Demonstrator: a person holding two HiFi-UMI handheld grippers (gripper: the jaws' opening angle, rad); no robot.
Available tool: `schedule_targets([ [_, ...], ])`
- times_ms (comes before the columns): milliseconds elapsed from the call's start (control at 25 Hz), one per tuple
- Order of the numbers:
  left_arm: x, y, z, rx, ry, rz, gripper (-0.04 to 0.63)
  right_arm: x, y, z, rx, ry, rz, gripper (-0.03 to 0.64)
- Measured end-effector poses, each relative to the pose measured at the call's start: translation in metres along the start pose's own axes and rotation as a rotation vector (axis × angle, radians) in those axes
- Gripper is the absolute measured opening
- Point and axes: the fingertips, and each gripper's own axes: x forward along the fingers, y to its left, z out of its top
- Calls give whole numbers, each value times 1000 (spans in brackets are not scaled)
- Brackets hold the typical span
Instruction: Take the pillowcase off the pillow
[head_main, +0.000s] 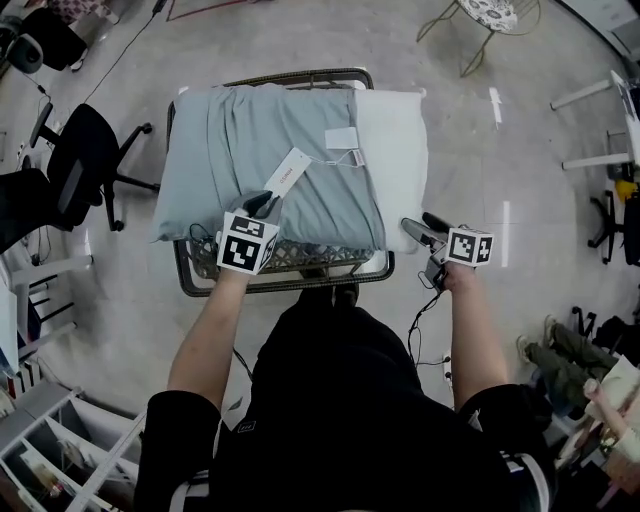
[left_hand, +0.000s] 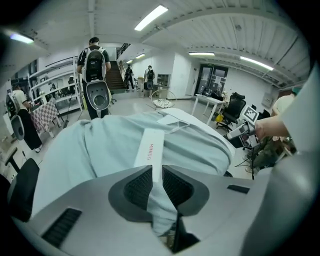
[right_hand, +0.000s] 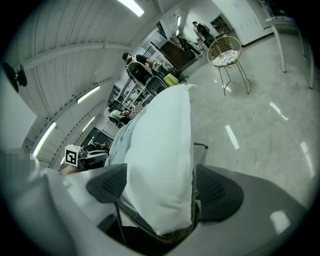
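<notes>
On the wire cart, your left gripper stands slightly parted around a pillowcase fold, your right gripper wide open about the pillow corner.

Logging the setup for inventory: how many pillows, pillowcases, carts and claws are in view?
Pillow: 1
Pillowcase: 1
Cart: 1
Claws: 2 (left claw, right claw)
Total: 5

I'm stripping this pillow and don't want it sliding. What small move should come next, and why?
Probably close the right gripper on the pillow: its bare white end sits between the open jaws. Then the left gripper, with pillowcase cloth between its jaws, could pull it off.
</notes>
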Motion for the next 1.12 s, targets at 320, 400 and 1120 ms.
schedule_targets([
  [320,30,-108,-65,-23,97,-50,180,23,19,-52,55,-50,147,345],
  [400,42,-113,-67,-21,93,0,218,26,29,-49,52,-89,165,254],
  [1120,-20,-1,-91,-46,122,212,8,-30,51,9,105,-228,255,127],
])
